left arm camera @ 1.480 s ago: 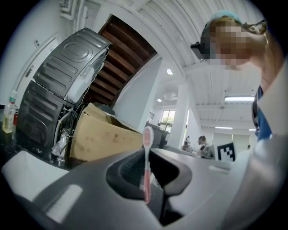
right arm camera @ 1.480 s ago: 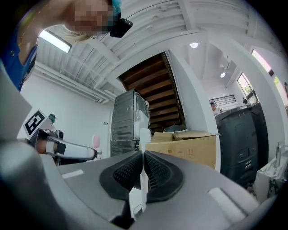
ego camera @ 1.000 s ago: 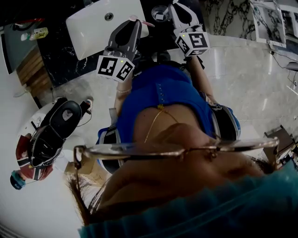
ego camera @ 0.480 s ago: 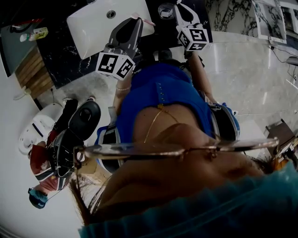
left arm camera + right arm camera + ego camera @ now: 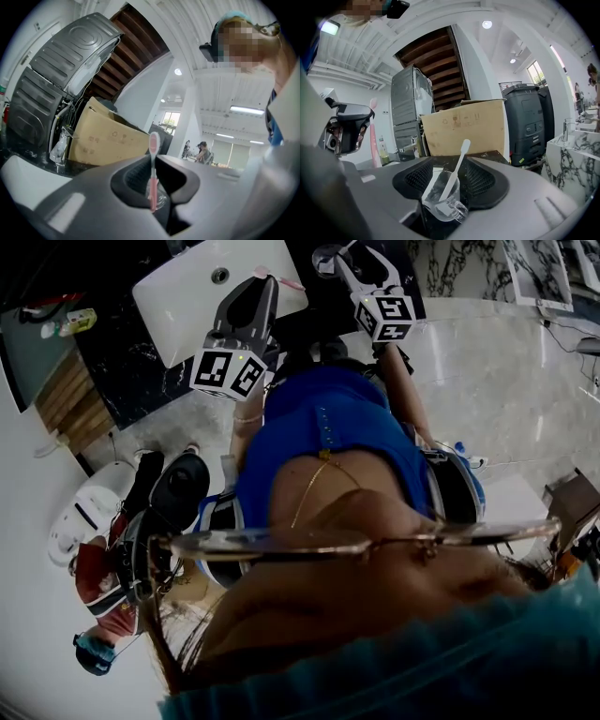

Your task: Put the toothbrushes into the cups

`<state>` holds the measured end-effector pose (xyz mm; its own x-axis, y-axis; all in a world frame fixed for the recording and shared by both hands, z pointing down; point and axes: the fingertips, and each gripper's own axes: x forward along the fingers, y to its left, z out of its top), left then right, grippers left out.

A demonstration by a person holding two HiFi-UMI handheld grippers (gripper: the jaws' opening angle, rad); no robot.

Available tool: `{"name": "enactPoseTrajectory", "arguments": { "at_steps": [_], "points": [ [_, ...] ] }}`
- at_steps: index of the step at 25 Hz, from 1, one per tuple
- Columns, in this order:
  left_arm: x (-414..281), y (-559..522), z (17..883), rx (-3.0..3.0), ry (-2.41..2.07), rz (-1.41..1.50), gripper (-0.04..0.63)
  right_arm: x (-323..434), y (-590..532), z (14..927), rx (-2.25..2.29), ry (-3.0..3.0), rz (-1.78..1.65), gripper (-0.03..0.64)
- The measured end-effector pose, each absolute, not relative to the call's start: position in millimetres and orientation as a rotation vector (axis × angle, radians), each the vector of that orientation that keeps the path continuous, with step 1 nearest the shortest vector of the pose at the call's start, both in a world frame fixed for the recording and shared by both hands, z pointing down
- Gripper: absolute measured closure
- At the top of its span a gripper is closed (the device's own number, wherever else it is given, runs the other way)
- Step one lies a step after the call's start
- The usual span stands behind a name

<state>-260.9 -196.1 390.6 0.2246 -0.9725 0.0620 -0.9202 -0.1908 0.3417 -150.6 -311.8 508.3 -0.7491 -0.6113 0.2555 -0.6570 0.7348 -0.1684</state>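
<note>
Left gripper (image 5: 152, 187), level, is clamping a slim pink toothbrush (image 5: 153, 159) upright. Right gripper (image 5: 450, 185) is opening its jaws around a clear glass cup (image 5: 440, 204) holding a white toothbrush (image 5: 456, 168).

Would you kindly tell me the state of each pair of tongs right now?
Left tongs: closed on a pink toothbrush.
Right tongs: opening, white toothbrush in the cup between them.

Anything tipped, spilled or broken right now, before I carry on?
Nothing stands out. The white toothbrush leans inside the clear cup, which sits between the jaws of the right gripper as they open. No spill shows around it. The left gripper clamps the pink toothbrush upright.
</note>
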Motion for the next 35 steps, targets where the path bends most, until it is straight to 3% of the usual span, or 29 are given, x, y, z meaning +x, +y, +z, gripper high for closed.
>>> {"name": "enactPoseTrajectory", "arguments": {
  "at_steps": [2,6,15,21,28,35],
  "points": [
    [-260.7,-198.6,388.9,2.205,-1.767,-0.24,0.568,-144.9,-309.7,508.1,1.028,-2.75,0.388,0.363],
    [-258.2,-206.0,383.0,2.228,-1.767,-0.241,0.568,-131.9,-307.1,502.1,1.059,-2.764,0.412,0.36],
    [-237.2,-242.0,375.7,2.313,-1.718,-0.226,0.569,-100.1,-308.2,488.2,1.163,-2.771,0.392,0.4],
    [-213.9,-271.0,397.1,2.347,-1.677,-0.131,0.569,-80.7,-309.9,483.1,1.227,-2.758,0.346,0.458],
    [-195.1,-290.9,449.8,2.299,-1.61,-0.005,0.568,-61.9,-312.3,479.9,1.322,-2.74,0.325,0.615],
    [-193.0,-303.6,496.6,2.206,-1.589,0.053,0.568,-59.5,-313.1,481.4,1.319,-2.742,0.356,0.615]
  ]
}}
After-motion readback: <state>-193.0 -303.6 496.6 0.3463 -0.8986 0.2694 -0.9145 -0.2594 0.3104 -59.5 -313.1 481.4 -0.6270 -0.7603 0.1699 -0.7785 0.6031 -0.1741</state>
